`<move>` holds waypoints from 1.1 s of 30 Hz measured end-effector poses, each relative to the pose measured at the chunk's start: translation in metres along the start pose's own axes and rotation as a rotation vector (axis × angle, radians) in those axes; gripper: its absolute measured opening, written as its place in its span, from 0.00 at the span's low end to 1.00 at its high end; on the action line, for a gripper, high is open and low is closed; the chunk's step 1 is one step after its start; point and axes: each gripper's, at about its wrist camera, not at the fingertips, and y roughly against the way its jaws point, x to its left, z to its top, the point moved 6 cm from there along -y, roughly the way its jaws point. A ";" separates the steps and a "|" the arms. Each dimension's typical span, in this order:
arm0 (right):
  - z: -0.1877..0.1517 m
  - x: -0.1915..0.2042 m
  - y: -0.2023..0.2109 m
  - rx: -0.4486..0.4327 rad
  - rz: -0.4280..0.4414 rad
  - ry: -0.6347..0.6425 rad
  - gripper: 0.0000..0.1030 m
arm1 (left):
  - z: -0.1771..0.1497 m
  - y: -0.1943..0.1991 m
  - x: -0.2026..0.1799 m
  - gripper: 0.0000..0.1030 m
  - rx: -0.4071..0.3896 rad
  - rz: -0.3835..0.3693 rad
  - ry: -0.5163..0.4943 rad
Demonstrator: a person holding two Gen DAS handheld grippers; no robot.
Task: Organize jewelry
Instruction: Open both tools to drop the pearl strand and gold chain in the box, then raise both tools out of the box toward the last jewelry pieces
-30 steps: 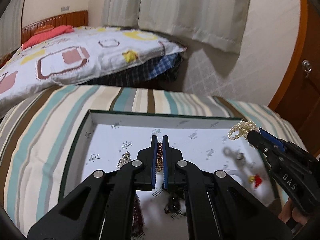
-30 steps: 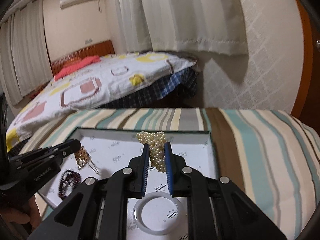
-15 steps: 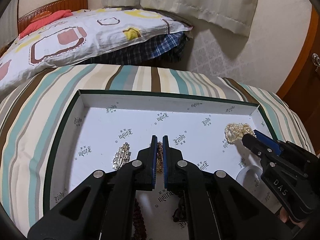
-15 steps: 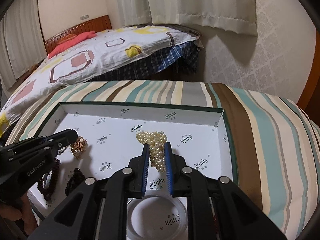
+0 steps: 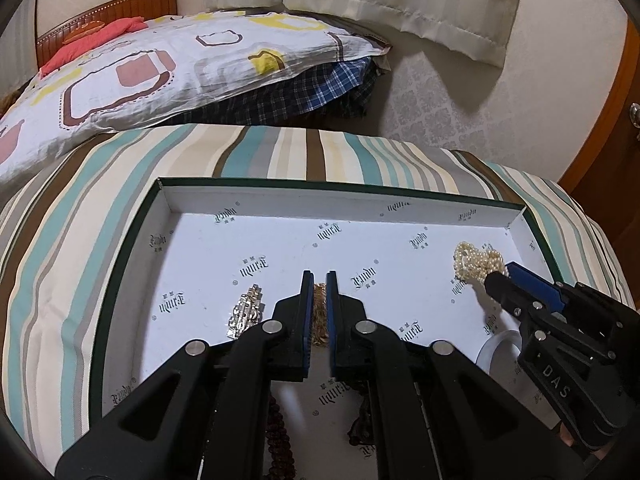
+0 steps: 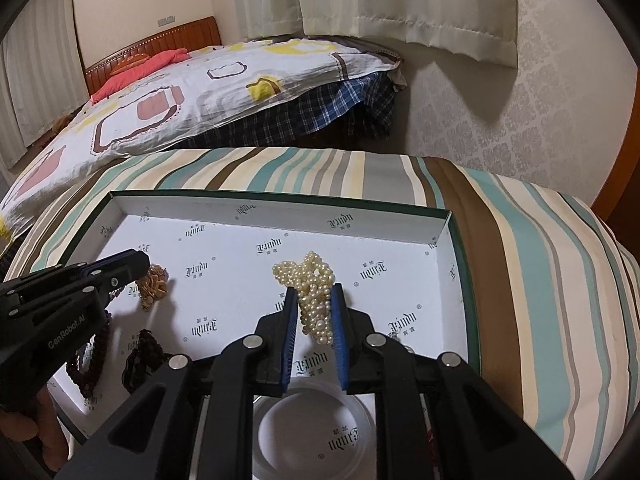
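Observation:
A white-lined, green-edged tray [image 5: 340,188] lies on the striped cover. My left gripper [image 5: 319,280] is low over its floor at the left. A small gold ornament [image 5: 319,312] fills the narrow gap between its pads, and its jaws are just opening. In the right wrist view the ornament [image 6: 154,282] touches the floor under the left gripper [image 6: 138,260]. My right gripper [image 6: 315,292] pinches a bunched pearl strand [image 6: 304,272] that rests on the tray floor near the right wall. Its jaws are opening too, and the pearls still span the gap.
A silver brooch [image 5: 246,314] lies left of the gold piece. Dark bead bracelets [image 6: 94,356] and a clear bangle [image 6: 316,432] lie at the near side of the tray. A bed [image 5: 160,64] stands beyond, and a wooden door [image 5: 616,120] is at the right.
Both grippers sank and tipped down toward the tray. The pearl strand dropped from above the far rim onto the tray floor. The right jaws now stand slightly wider.

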 end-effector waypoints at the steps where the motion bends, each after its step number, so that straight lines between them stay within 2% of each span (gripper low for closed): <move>1: 0.000 0.000 0.000 -0.002 0.000 0.000 0.20 | 0.000 0.000 0.000 0.11 -0.001 0.002 -0.002; 4: 0.000 0.000 0.000 -0.002 -0.001 0.000 0.22 | 0.000 0.000 0.001 0.15 0.001 0.002 -0.004; 8: 0.000 0.000 0.000 -0.005 -0.003 0.001 0.31 | 0.000 0.001 0.001 0.27 -0.007 0.007 -0.002; 13: 0.001 0.000 0.001 -0.008 -0.004 -0.001 0.35 | 0.000 0.002 0.001 0.28 -0.007 0.010 -0.006; 17: 0.003 0.000 0.004 -0.019 -0.006 -0.003 0.45 | 0.001 0.004 0.001 0.47 -0.020 0.011 -0.004; 28: 0.005 -0.004 0.013 -0.054 -0.013 -0.017 0.60 | 0.002 0.015 0.002 0.67 -0.045 0.019 -0.007; 33: 0.008 -0.004 0.024 -0.093 -0.020 -0.018 0.65 | 0.005 0.030 0.001 0.75 -0.088 0.034 -0.018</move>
